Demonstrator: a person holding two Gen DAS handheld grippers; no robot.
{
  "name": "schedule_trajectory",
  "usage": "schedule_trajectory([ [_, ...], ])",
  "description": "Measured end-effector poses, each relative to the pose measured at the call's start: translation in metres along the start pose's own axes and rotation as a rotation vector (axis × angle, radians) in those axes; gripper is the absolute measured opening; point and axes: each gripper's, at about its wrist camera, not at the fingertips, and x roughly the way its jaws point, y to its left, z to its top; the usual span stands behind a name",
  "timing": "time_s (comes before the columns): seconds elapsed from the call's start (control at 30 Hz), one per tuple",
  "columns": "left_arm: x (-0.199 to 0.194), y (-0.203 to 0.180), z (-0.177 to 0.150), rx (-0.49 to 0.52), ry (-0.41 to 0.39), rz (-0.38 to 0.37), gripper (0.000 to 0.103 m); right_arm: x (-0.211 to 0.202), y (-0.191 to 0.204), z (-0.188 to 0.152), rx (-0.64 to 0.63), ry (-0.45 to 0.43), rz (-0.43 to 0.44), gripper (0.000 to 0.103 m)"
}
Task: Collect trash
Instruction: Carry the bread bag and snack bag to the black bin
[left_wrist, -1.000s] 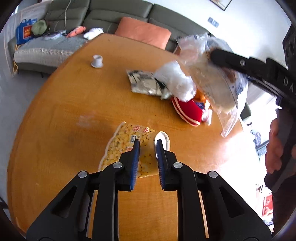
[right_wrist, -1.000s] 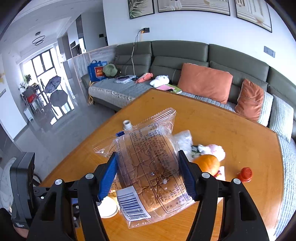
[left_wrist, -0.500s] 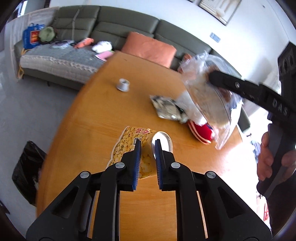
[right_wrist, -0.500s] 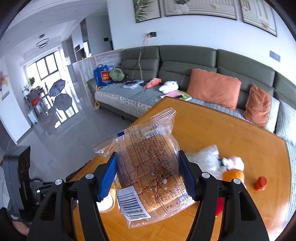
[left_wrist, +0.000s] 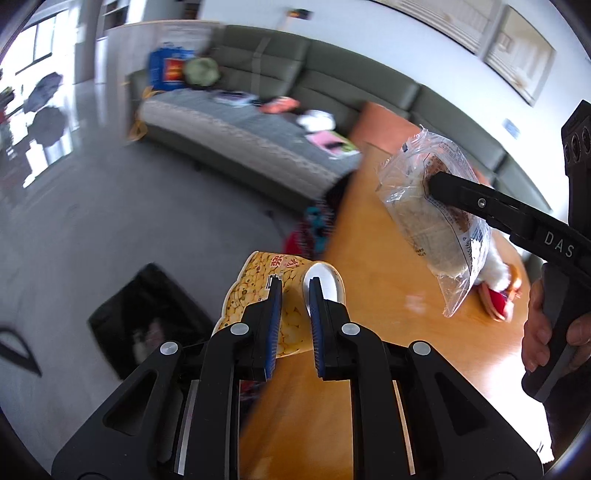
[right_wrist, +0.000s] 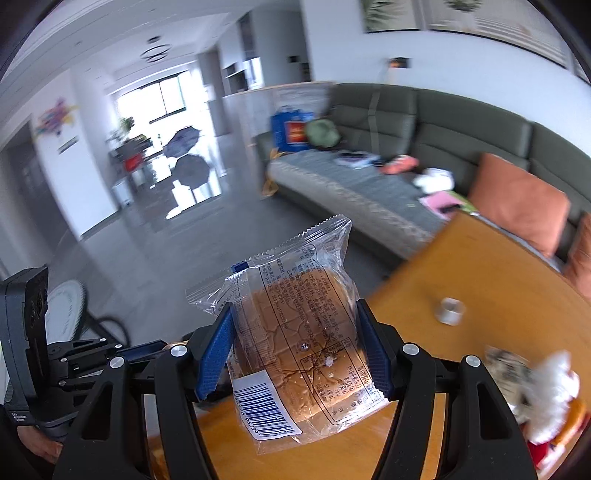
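My left gripper (left_wrist: 293, 295) is shut on a yellow snack wrapper (left_wrist: 251, 291) with a silver inside, held over the table's left edge (left_wrist: 347, 229). My right gripper (right_wrist: 295, 328) is shut on a clear bag with a bread bun (right_wrist: 306, 332) in it, blue pads pressing both sides. In the left wrist view that bread bag (left_wrist: 424, 199) hangs to the right and higher, with one black finger (left_wrist: 480, 203) across it and a hand (left_wrist: 539, 332) on the handle. A black bag (left_wrist: 147, 321) lies on the grey floor, lower left of the wrapper.
On the wooden table (right_wrist: 480, 266) stand a small white cap (right_wrist: 448, 311), a crumpled wrapper (right_wrist: 506, 365) and a white and red plush toy (right_wrist: 550, 391). A grey-green sofa (right_wrist: 424, 133) with orange cushions lies beyond. The left tool's housing (right_wrist: 33, 332) shows at far left.
Both views have swung left, off the middle of the table and over its edge toward the floor. The black bag has come closer. Both grips are unchanged.
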Motion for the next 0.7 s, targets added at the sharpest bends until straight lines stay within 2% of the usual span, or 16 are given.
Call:
schedule_trajectory([
  [0.3, -0.022, 0.1, -0.014, -0.145, 0.008, 0.168, 0.015, 0.073, 0.094, 0.029, -0.111, 0.061, 0.141, 0.065],
  [0.6, 0.002, 0.189, -0.006, -0.258, 0.067, 0.298, 0.015, 0.151, 0.155, 0.047, -0.159, 0.161, 0.245, 0.066],
  [0.63, 0.005, 0.196, -0.004, -0.263, 0.074, 0.308, 0.016, 0.164, 0.16, 0.051, -0.15, 0.182, 0.259, 0.069],
  [0.67, 0.011, 0.202, -0.001, -0.268, 0.089, 0.322, 0.016, 0.169, 0.162, 0.055, -0.144, 0.188, 0.256, 0.078],
  [0.7, 0.017, 0.21, 0.003, -0.273, 0.104, 0.355, 0.024, 0.176, 0.165, 0.059, -0.139, 0.188, 0.248, 0.08],
])
